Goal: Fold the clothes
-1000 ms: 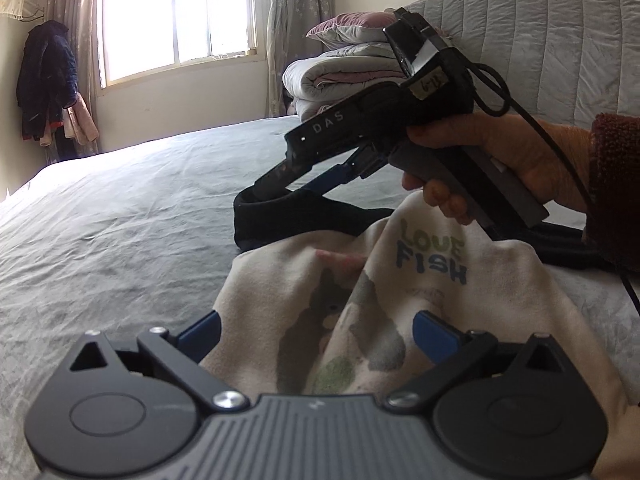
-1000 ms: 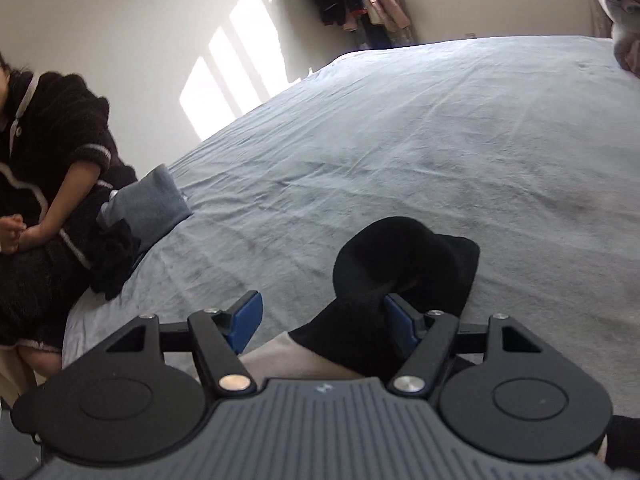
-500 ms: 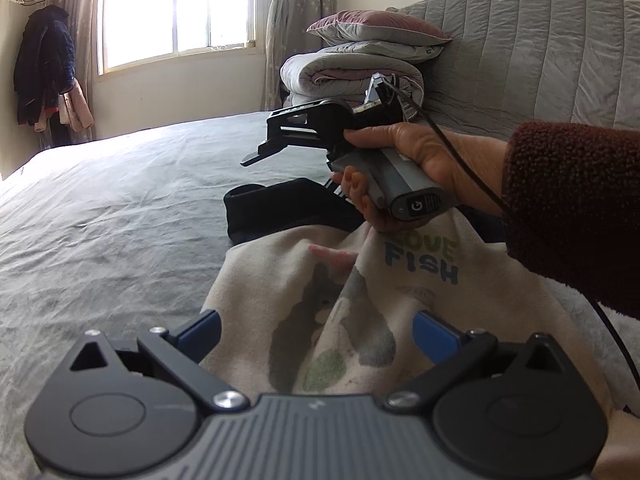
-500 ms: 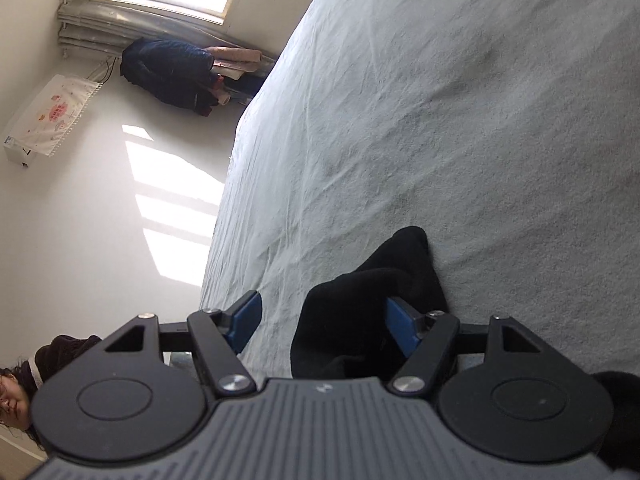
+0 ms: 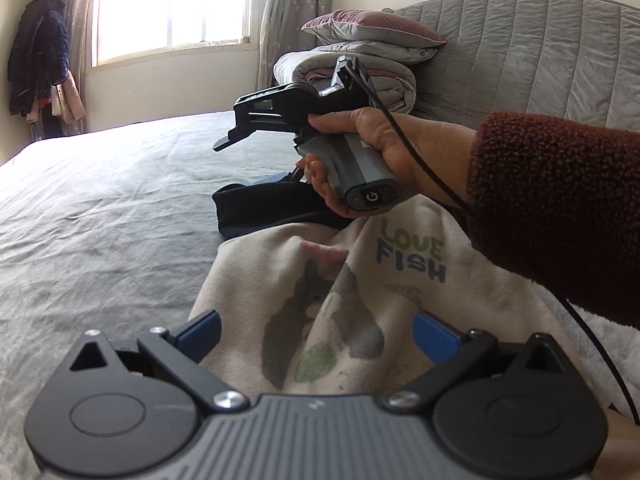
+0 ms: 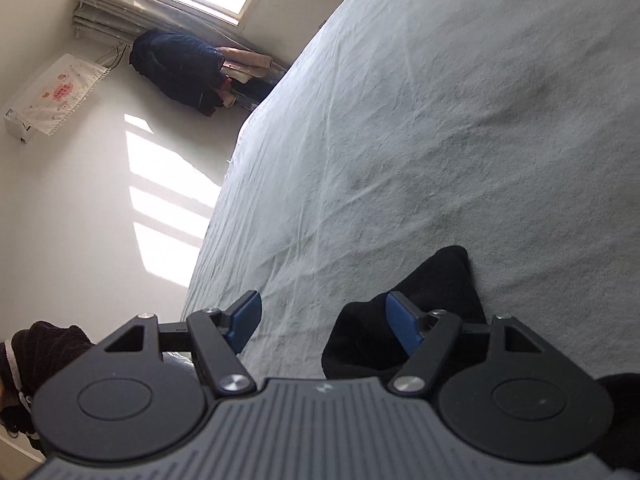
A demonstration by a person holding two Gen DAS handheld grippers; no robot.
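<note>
On the wide grey-sheeted bed (image 5: 100, 216) lies a cream sweatshirt printed with a grey animal and the words LOVE FISH (image 5: 320, 300), rumpled and ridged down its middle, with a black garment part (image 5: 264, 208) at its far end; whether that is a sleeve, a collar or a separate piece cannot be told. The left gripper (image 5: 316, 330) hovers low over the cream fabric with its 2 blue-tipped fingers spread wide and nothing between them. The right gripper (image 6: 324, 320), held in a hand (image 5: 372, 148) with a dark red fleece sleeve (image 5: 560, 208), is raised above the garment; its fingers also stand wide apart, the right one just beside the black cloth without pinching it. Nothing here looks folded: the body is bunched, not squared, so the work in hand appears to be arranging or taking hold. To do it well, I would judge that each gripper should take 1 layer at an edge or corner, pull the ridge flat against the sheet, and keep the trailing black cable (image 5: 416, 152) clear of the cloth.
</note>
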